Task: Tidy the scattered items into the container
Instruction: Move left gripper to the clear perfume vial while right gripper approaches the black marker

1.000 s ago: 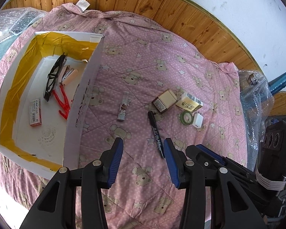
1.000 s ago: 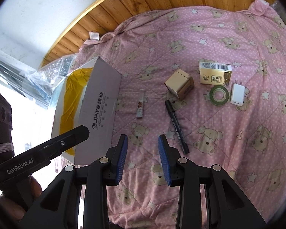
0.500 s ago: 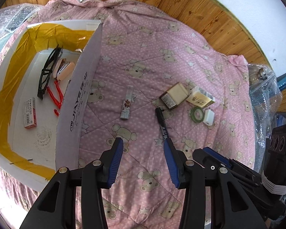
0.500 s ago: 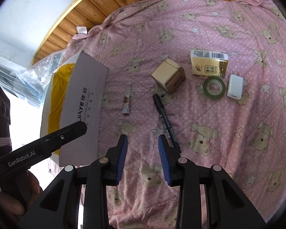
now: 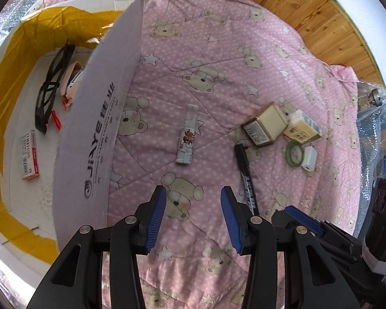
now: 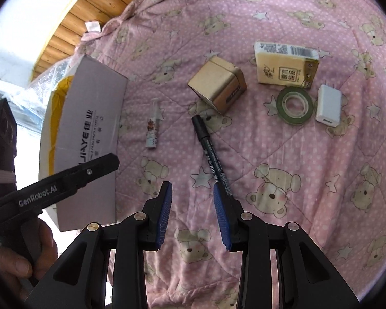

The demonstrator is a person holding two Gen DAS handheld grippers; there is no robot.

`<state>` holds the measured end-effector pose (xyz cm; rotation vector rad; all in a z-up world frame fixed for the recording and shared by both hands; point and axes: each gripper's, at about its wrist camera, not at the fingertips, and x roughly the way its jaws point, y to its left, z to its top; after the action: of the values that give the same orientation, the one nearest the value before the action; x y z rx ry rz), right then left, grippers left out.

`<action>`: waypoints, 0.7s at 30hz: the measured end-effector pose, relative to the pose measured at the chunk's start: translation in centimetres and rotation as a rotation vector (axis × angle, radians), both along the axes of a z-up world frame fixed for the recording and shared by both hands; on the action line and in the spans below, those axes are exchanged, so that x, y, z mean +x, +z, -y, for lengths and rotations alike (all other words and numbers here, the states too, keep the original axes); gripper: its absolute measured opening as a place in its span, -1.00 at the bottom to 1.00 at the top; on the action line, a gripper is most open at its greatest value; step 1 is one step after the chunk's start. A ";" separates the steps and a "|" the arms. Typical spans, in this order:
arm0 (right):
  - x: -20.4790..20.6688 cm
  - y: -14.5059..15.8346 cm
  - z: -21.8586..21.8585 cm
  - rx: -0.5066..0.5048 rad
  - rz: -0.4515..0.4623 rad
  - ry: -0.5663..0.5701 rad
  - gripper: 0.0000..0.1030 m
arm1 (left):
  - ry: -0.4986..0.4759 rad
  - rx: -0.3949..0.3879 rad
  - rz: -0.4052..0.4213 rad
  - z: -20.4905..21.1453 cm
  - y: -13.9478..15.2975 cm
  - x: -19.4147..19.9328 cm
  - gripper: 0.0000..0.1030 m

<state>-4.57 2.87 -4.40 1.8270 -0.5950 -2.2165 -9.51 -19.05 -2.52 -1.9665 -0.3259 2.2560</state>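
Before you, a pink quilted blanket printed with bears and stars (image 5: 218,59), a wooden plank floor (image 5: 319,13) beyond it, a white wall (image 6: 25,13), crinkled clear bubble wrap (image 5: 375,118) at your blanket's edge

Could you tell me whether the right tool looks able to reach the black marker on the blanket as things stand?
Probably yes: the right tool is open and empty, and the black marker lies flat on the blanket just ahead, uncovered.

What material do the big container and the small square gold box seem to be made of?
Container: likely cardboard, matte white, thin flat printed wall, yellow tape along the inner edges. Gold box: probably metal tin, with soft sheen, rounded corners and a lid seam; coated card is possible.
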 end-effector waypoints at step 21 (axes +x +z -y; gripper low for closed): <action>-3.6 -4.8 1.7 0.046 0.084 0.078 -0.30 | 0.006 -0.005 0.103 -0.7 -5.9 -5.1 -0.11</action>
<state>-8.12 1.14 -9.23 1.9399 -0.4826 -2.1295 -14.66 -18.35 -8.46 -2.0913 -0.3371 2.1656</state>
